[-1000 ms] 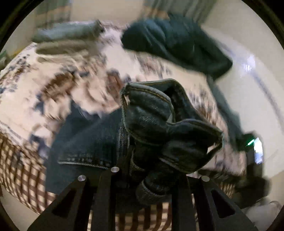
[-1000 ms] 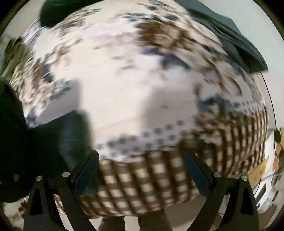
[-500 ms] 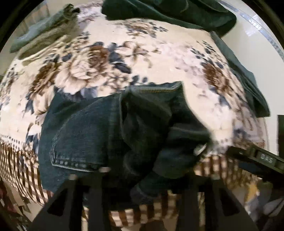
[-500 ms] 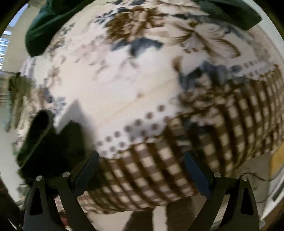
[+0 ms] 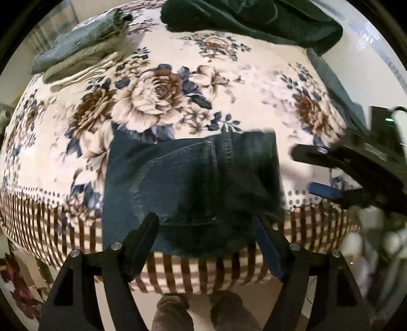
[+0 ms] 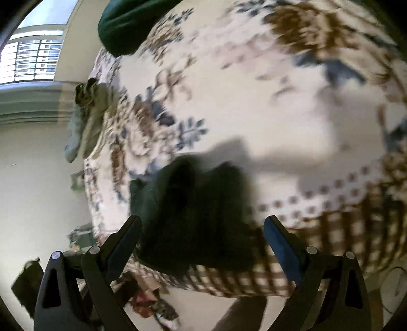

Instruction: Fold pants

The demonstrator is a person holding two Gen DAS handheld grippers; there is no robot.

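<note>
Dark blue jeans (image 5: pixel 193 183) lie folded near the front edge of a flowered blanket (image 5: pixel 162 96) on the bed. My left gripper (image 5: pixel 206 229) is open and empty, just above the near edge of the jeans. My right gripper (image 6: pixel 202 229) is open and empty too. It shows in the left wrist view (image 5: pixel 313 173) to the right of the jeans. In the blurred right wrist view the jeans (image 6: pixel 193 211) are a dark heap between its fingers.
A pile of dark green clothes (image 5: pixel 254 20) lies at the back of the bed. A stack of folded grey and beige clothes (image 5: pixel 81 48) lies at the back left. The bed's checked front edge (image 5: pixel 203 270) is close, with the person's feet below it.
My left gripper has let go of the jeans and opened; the jeans now lie flat on the blanket. My right gripper has swung left toward the jeans.
</note>
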